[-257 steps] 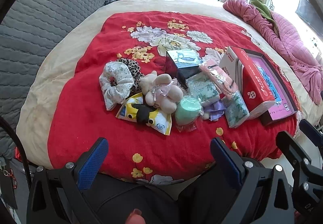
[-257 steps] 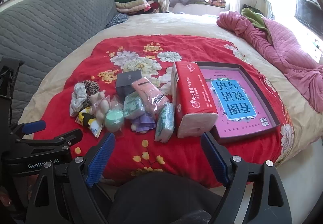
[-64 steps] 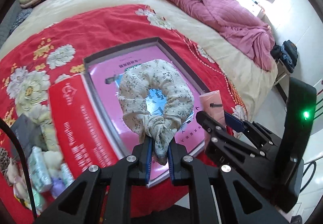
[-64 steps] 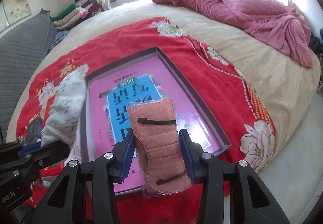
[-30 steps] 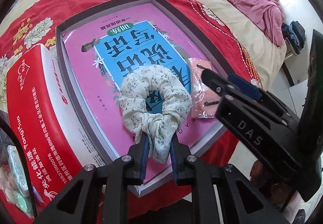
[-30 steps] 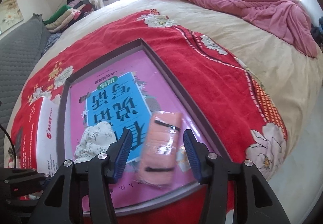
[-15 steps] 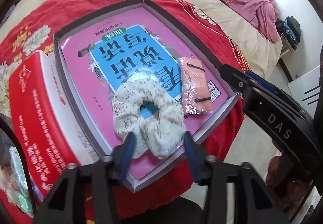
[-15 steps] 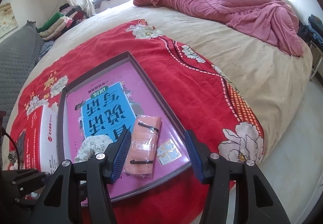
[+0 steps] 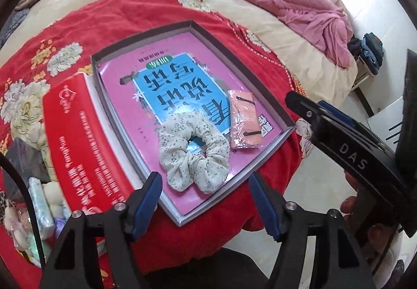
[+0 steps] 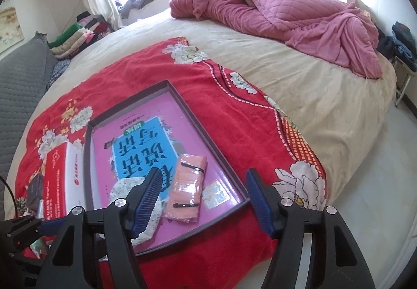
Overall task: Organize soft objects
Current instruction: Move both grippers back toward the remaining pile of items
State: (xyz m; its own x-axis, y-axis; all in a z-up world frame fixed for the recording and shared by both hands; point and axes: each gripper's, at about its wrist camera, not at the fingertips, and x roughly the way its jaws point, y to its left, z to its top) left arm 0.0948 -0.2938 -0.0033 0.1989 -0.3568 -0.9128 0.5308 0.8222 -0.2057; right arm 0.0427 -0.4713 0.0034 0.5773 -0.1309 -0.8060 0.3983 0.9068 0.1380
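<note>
A shallow grey box with a pink and blue printed floor lies on the red floral blanket. Inside it rest a cream floral scrunchie and, to its right, an orange packet in clear wrap. My left gripper hangs above the box's near corner, its jaws opening, nothing between them. My right gripper hovers over the packet, jaws opening too, its pads clear of the packet. The right gripper's body shows at the right of the left wrist view.
A red tissue pack stands left of the box. Several small soft items lie in a heap at far left. A pink quilt is bunched at the bed's far side. The bed edge and floor are at right.
The left gripper let go of the scrunchie and the right let go of the orange packet; both now lie in the box. Both grippers opened wider and rose away.
</note>
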